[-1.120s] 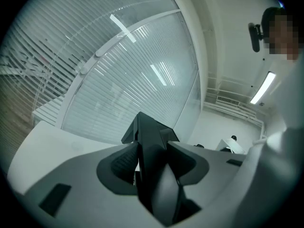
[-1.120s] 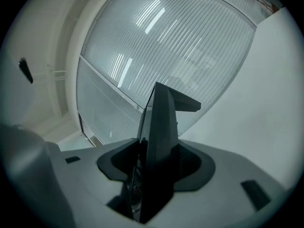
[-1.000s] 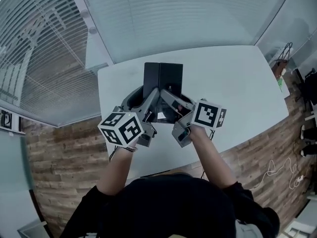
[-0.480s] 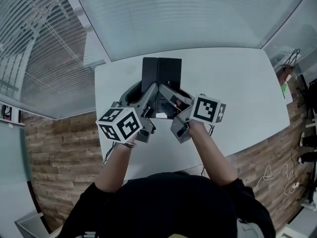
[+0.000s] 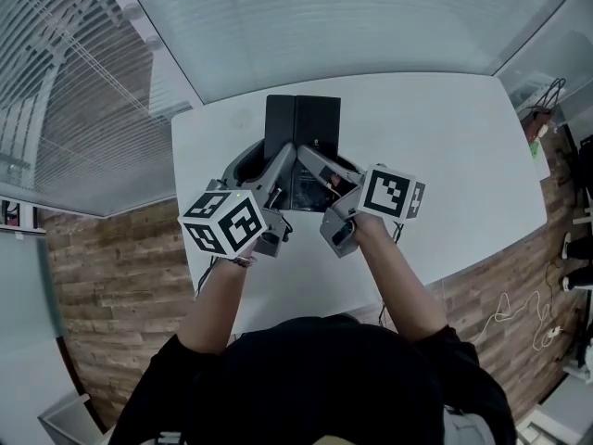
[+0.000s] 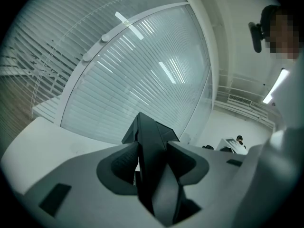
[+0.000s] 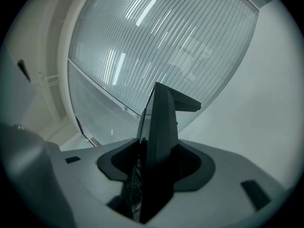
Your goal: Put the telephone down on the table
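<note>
A black telephone (image 5: 303, 135) is held over the white table (image 5: 445, 156), with a gripper on each side of it. My left gripper (image 5: 281, 160) is shut on its left edge, and my right gripper (image 5: 312, 158) is shut on its right edge. In the left gripper view the telephone (image 6: 149, 137) stands edge-on, pinched between the left gripper's (image 6: 152, 161) jaws. The right gripper view shows the same: the telephone (image 7: 161, 122) is clamped between the right gripper's (image 7: 156, 161) jaws. Whether the telephone touches the table is hidden.
A glass wall with blinds (image 5: 315, 17) runs along the table's far side. Wooden floor (image 5: 120, 267) surrounds the table, with loose cables (image 5: 519, 313) at the right. A bag (image 5: 539, 119) sits beyond the table's right end. A person (image 6: 239, 139) sits far off.
Both grippers have carried the telephone a little farther away from the person's body, over the table, and slightly lower. The grip on both sides is unchanged.
</note>
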A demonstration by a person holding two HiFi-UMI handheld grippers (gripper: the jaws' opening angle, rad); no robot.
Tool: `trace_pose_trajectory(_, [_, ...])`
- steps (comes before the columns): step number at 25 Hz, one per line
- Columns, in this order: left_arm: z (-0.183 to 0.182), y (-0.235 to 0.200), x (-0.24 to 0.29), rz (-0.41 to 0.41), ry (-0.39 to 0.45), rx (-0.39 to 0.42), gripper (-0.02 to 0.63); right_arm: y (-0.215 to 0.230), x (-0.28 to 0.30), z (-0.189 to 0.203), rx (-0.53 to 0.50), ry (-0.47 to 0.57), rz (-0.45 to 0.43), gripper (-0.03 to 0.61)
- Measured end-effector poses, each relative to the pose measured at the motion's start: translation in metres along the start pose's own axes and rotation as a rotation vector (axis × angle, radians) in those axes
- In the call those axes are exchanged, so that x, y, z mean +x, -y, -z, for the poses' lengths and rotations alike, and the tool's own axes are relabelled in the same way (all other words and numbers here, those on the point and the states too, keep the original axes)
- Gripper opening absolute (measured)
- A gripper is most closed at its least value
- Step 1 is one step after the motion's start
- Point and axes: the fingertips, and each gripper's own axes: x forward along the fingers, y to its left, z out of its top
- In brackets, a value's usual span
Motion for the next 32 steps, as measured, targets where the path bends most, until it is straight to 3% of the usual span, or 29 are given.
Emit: trace_pose_trajectory(32, [0.047,-0.030,-0.008,-0.052,-0.036,-0.039,0.187,0.037,0.007,0.041,0.057,-0.048,0.015,0.206])
